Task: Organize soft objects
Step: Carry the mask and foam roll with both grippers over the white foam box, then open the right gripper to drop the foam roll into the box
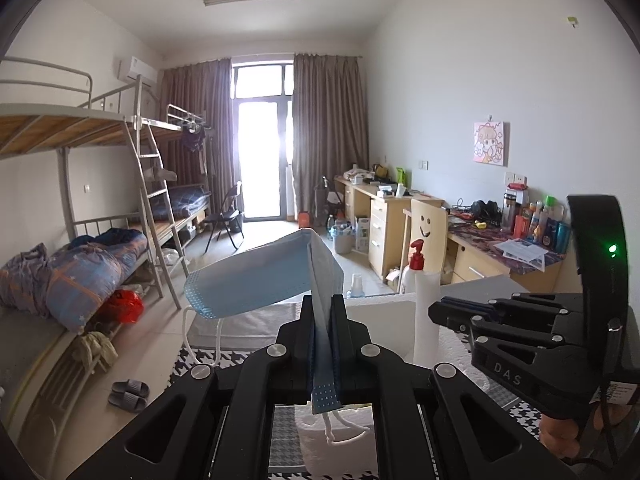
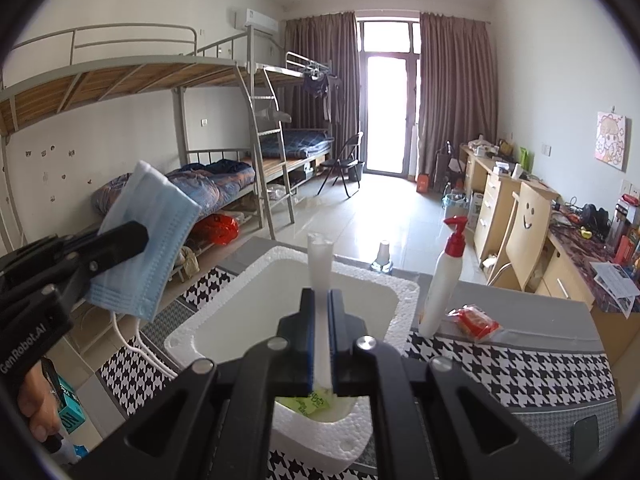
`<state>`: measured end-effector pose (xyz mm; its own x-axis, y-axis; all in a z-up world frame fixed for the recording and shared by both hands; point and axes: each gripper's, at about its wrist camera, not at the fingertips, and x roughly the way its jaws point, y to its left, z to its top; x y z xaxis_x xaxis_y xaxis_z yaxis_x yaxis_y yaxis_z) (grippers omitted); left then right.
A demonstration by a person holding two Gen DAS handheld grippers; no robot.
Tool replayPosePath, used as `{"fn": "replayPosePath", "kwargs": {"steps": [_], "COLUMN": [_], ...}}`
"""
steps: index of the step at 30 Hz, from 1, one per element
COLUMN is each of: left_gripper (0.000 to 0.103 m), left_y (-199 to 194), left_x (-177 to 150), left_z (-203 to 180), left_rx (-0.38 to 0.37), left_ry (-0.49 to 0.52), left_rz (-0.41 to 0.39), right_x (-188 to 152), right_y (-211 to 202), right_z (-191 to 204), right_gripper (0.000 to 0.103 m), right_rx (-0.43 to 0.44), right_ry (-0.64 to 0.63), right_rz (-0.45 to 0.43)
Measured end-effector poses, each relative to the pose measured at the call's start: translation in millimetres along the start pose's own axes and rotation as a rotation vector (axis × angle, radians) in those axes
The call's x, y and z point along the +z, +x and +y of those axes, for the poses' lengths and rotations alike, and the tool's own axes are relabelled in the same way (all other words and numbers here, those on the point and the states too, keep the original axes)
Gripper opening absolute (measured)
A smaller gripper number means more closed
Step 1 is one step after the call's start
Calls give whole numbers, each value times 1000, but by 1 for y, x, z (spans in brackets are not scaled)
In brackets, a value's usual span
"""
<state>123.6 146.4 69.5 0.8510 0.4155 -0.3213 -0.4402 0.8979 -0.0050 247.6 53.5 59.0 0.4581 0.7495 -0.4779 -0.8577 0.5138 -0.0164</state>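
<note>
My left gripper [image 1: 322,308] is shut on a blue surgical face mask [image 1: 256,280], held in the air; its white ear loops hang below. It also shows in the right wrist view [image 2: 148,236], held left of a white foam box [image 2: 404,292]. My right gripper [image 2: 320,300] is shut on a thin white packet [image 2: 320,264], upright above the foam box. The right gripper also shows in the left wrist view [image 1: 444,312], to the right of the mask.
The foam box sits on a houndstooth-patterned table [image 2: 540,372]. A white pump bottle with a red top [image 2: 444,280] and a red snack packet [image 2: 476,322] stand right of the box. Bunk beds [image 2: 208,184] are at left, desks [image 2: 516,216] at right.
</note>
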Motion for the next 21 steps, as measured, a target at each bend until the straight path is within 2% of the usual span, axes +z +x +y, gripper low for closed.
{"fn": "replayPosePath", "kwargs": {"steps": [17, 19, 21], "left_gripper": [7, 7, 7], "left_y": [3, 4, 4], "left_x": [-2, -2, -3], "left_z": [-2, -3, -4], "left_rx": [4, 4, 0], "left_ry": [-16, -17, -17], "left_rz": [0, 1, 3], "right_x": [-12, -14, -15], "right_y": [37, 41, 44], "right_z": [7, 5, 6], "right_gripper": [8, 10, 17], "right_rx": [28, 32, 41], "right_ry": [17, 26, 29], "right_rz": [129, 139, 152]}}
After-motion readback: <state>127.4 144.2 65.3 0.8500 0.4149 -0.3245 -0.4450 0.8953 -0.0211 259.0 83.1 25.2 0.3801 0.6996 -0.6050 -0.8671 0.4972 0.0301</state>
